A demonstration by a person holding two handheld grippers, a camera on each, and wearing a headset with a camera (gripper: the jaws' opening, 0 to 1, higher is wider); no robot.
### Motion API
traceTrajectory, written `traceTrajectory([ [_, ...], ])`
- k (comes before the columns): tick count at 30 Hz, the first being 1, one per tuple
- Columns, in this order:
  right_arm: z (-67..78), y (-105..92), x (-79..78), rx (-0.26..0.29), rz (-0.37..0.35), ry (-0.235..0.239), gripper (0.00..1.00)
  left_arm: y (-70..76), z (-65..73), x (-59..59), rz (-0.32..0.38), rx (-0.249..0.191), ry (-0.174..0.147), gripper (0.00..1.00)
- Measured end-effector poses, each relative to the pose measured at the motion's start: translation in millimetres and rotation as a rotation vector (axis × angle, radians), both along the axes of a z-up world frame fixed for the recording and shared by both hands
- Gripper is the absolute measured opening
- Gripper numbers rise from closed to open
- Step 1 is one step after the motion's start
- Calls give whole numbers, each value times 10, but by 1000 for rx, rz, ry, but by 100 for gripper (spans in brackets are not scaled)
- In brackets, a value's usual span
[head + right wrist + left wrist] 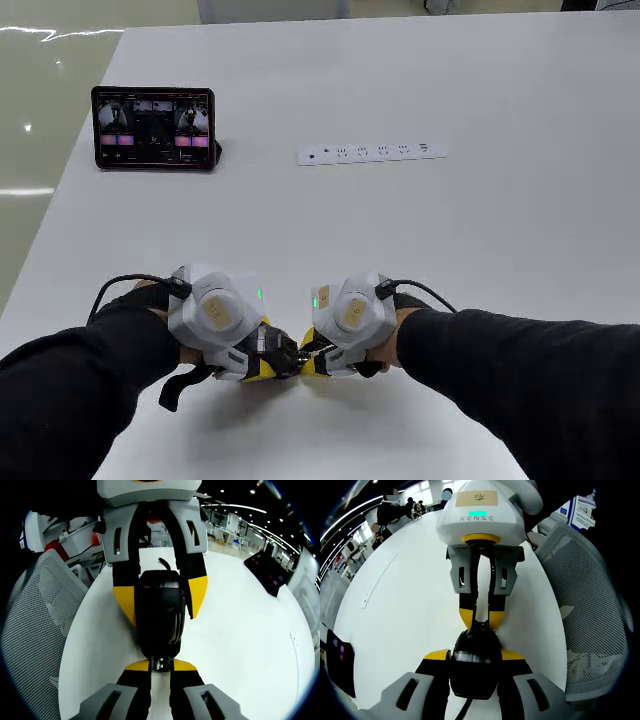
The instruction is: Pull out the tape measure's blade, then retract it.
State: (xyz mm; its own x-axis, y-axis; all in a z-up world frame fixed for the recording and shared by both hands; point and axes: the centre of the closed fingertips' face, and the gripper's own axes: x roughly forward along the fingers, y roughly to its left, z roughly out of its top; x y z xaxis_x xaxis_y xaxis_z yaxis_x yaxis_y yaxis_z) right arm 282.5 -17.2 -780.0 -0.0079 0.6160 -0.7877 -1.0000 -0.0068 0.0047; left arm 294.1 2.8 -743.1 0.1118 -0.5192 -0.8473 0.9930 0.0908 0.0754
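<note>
A black tape measure (283, 352) hangs just above the white table (400, 230) near its front edge, between my two grippers, which face each other. My left gripper (472, 655) is shut on the tape measure's body (473, 667). My right gripper (160, 664) is shut on the metal hook at the blade's tip (159, 662), right against the body (161, 615). Hardly any blade shows between hook and case. In the head view the left gripper (262, 358) and the right gripper (312, 358) almost touch.
A tablet (153, 128) with a lit screen stands at the far left of the table. A white power strip (372, 153) lies across the middle. A grey mesh chair (590, 615) is close behind the table's front edge. People stand far off in the room.
</note>
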Motion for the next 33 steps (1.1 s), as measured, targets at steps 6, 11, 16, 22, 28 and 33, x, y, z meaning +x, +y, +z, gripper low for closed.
traceTrajectory([
  [6, -1, -10, -5, -7, 1, 8, 9, 4, 2, -5, 0, 2, 6, 31],
  [11, 0, -52, 1, -17, -2, 5, 9, 8, -2, -3, 5, 6, 13, 31],
  [16, -4, -128, 14, -24, -14, 7, 9, 8, -6, 0, 14, 2, 16, 32],
  [22, -4, -135, 15, -24, -17, 8, 10, 7, -6, -4, 19, 0, 20, 32],
  [28, -3, -118, 15, -31, -29, 2, 11, 9, -5, -4, 21, -7, 18, 32],
  [33, 4, -115, 13, -24, -48, 22, 12, 7, -6, -4, 20, -8, 19, 32],
])
